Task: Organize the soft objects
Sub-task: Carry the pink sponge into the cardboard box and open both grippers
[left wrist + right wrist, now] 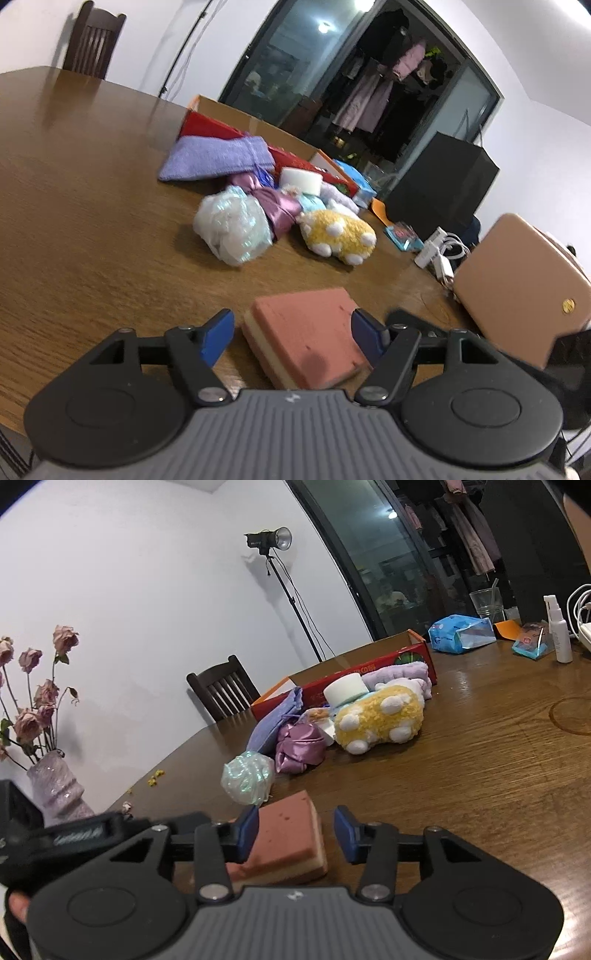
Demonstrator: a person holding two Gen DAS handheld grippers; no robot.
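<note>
A pink sponge with a cream underside (pixel 308 332) lies flat on the wooden table (pixel 92 229), between the open jaws of my left gripper (pixel 291 338); neither pad visibly presses it. The sponge also shows in the right wrist view (pixel 288 843), lying mostly between the open jaws of my right gripper (pixel 291 832), nearer its left pad. Beyond lies a pile of soft things: an iridescent bath pouf (pixel 232 230), a purple satin bag (pixel 277 208), a yellow plush toy (pixel 338 232), a lilac towel pouch (pixel 218 157) and a white foam round (pixel 301 179).
A red open cardboard box (pixel 347 672) stands behind the pile. A black bag (pixel 439 184), a tan case (pixel 517 284), chargers and cables (pixel 439 253) sit at the right. A vase of dried roses (pixel 55 786), a spray bottle (pixel 561 635) and a blue tissue pack (pixel 458 633) also stand on the table.
</note>
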